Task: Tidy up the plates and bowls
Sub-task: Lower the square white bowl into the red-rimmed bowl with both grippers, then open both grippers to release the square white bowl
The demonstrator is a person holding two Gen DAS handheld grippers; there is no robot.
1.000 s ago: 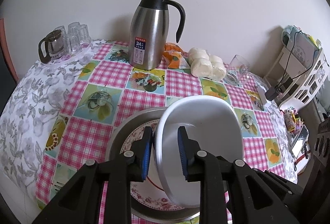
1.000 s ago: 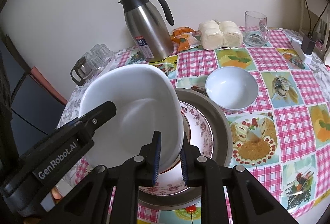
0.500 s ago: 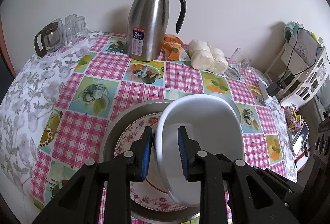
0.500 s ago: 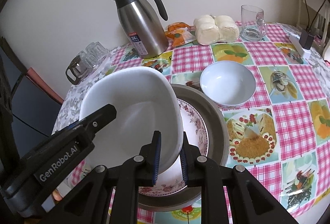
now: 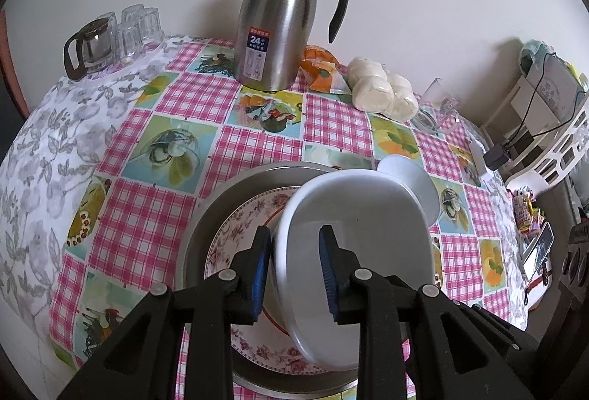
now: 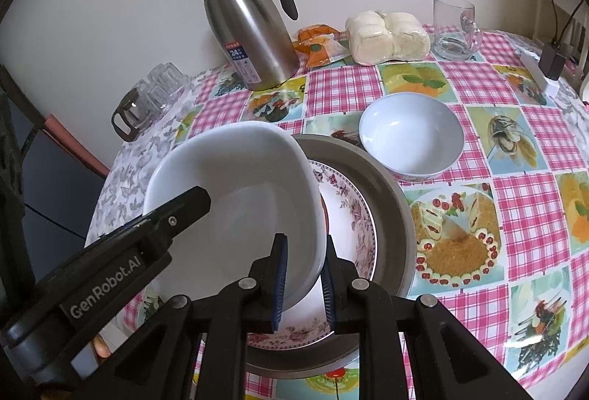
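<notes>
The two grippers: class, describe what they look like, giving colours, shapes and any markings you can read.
Both the left gripper and the right gripper are matte black plastic frames of angular, triangular struts joined by round silver rivets. Each ends in two narrow fingers lined with ribbed blue pads. In the right wrist view, the left gripper's side carries white lettering, "GenRobot.AI". No cables or sleeves show.

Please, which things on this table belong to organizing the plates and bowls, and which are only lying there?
Job: white square dish, floral plate, metal pan, round white bowl.

Lying about: steel thermos jug, buns, orange snack packet, glass mug, small glasses.
</notes>
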